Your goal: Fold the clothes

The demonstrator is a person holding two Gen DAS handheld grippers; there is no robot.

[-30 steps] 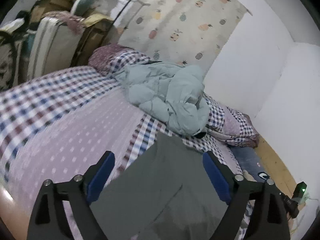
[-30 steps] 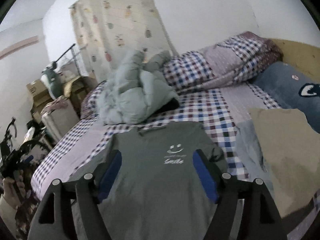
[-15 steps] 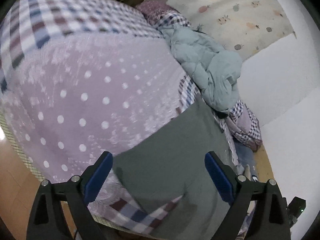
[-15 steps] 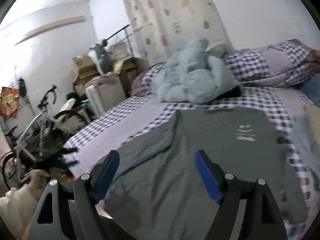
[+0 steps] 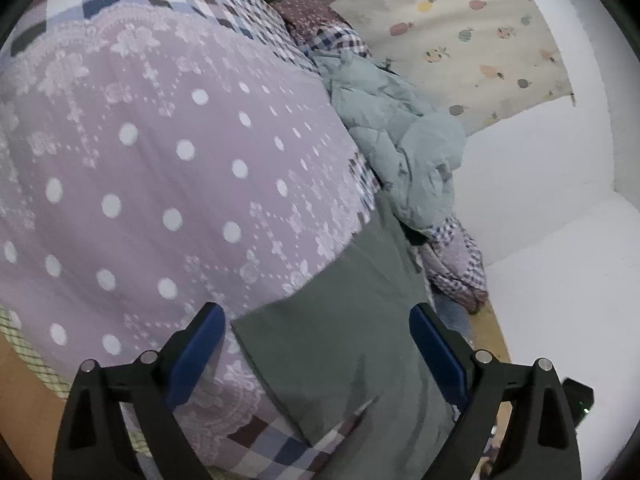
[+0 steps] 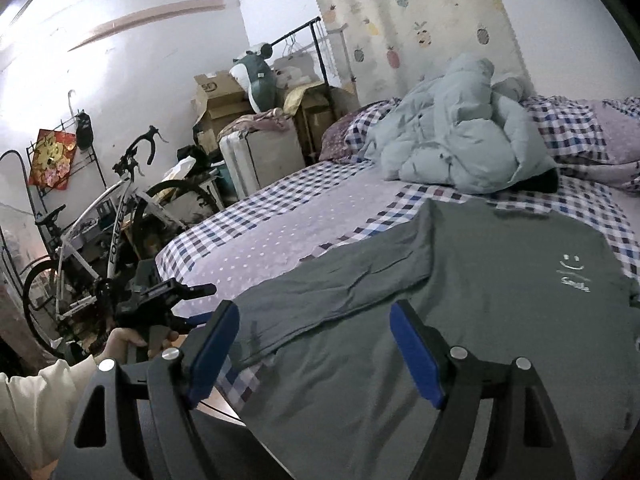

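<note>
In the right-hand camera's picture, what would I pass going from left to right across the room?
Red wall decoration → bicycle → cardboard boxes → light blue puffy jacket → smiley print on the grey T-shirt.

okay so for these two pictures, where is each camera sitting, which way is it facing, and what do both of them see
Left wrist: rides on the left tongs, angled down over the bed's near edge at the grey T-shirt's sleeve; only its own open fingers show.
Right wrist: rides on the right tongs, looking across the bed toward the bicycle and boxes; its open fingers, the person's left hand and white sleeve show.
Shared: the grey T-shirt, pale blue jacket, checked bedding and pineapple curtain.
</note>
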